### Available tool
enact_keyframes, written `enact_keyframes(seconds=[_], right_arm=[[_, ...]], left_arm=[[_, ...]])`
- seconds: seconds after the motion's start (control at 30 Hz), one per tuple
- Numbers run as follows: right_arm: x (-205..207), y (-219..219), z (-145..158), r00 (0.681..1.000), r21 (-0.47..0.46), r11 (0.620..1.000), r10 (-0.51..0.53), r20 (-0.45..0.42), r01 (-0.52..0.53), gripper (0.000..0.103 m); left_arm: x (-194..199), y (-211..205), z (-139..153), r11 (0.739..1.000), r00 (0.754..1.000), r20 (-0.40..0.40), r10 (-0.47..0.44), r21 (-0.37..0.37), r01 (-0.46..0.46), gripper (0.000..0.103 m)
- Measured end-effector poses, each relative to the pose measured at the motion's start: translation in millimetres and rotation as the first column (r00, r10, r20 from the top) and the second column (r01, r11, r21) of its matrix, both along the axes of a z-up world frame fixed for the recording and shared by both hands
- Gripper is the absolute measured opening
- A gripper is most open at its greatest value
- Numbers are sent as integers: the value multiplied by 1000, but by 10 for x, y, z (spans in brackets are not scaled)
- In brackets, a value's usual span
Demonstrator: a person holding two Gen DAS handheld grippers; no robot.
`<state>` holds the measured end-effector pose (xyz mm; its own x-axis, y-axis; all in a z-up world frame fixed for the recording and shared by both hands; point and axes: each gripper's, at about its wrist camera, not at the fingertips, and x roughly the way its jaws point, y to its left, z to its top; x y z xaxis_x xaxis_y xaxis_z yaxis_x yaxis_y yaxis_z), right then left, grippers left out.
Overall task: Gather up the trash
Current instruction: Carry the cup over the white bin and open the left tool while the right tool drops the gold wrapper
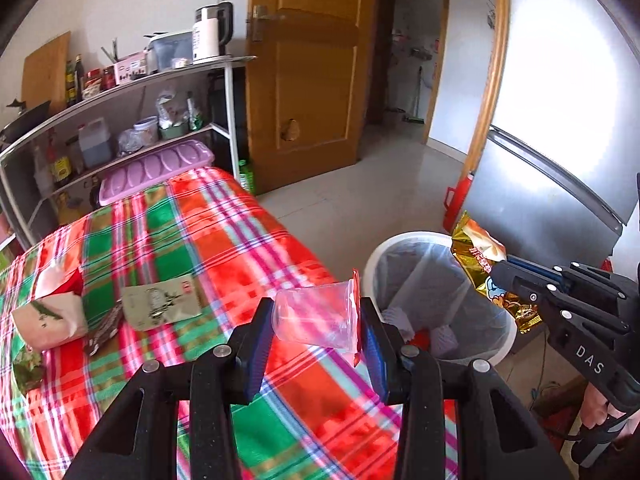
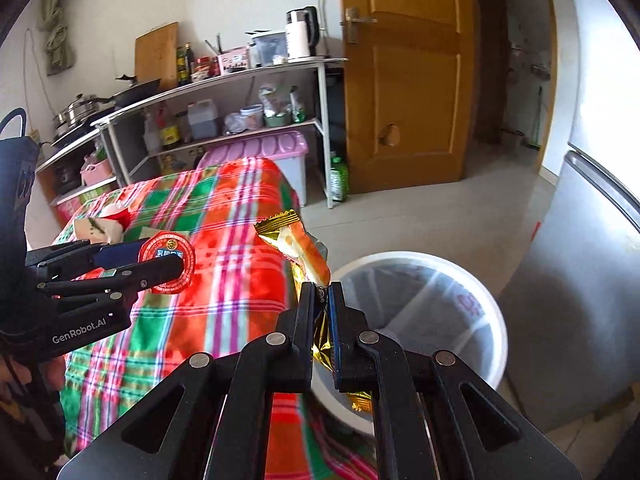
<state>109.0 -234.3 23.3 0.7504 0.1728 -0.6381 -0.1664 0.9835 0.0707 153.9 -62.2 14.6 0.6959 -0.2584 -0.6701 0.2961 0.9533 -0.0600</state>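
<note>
Home kitchen: kettle (image 2: 302, 34), pots (image 2: 78, 110), fridge (image 2: 580, 320).

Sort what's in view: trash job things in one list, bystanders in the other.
Job:
left tool, shut on clear plastic cup
right tool, shut on gold snack wrapper
trash bin
tissue pack

Lying about:
kettle
purple lid
green bottle
fridge

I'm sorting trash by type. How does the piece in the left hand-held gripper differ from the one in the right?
The left hand-held gripper holds a clear plastic cup with a red lid; the right hand-held gripper pinches a flat gold snack wrapper. The cup keeps the left jaws wide; the wrapper lets the right nearly shut. Both are gripped near the white bin.
</note>
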Motion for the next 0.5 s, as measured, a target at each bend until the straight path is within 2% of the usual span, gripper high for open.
enact_keyframes(seconds=[0.3,0.5], right_arm=[[-41,-428,-53,995,5,995,-100,-15,100,7],[7,-644,-211,986,-39,987,-159,-51,157,7]], left_arm=[[98,-454,-35,997,997,-6,-73,17,73,42],[261,-741,-186,994,994,-44,-100,27,102,42]])
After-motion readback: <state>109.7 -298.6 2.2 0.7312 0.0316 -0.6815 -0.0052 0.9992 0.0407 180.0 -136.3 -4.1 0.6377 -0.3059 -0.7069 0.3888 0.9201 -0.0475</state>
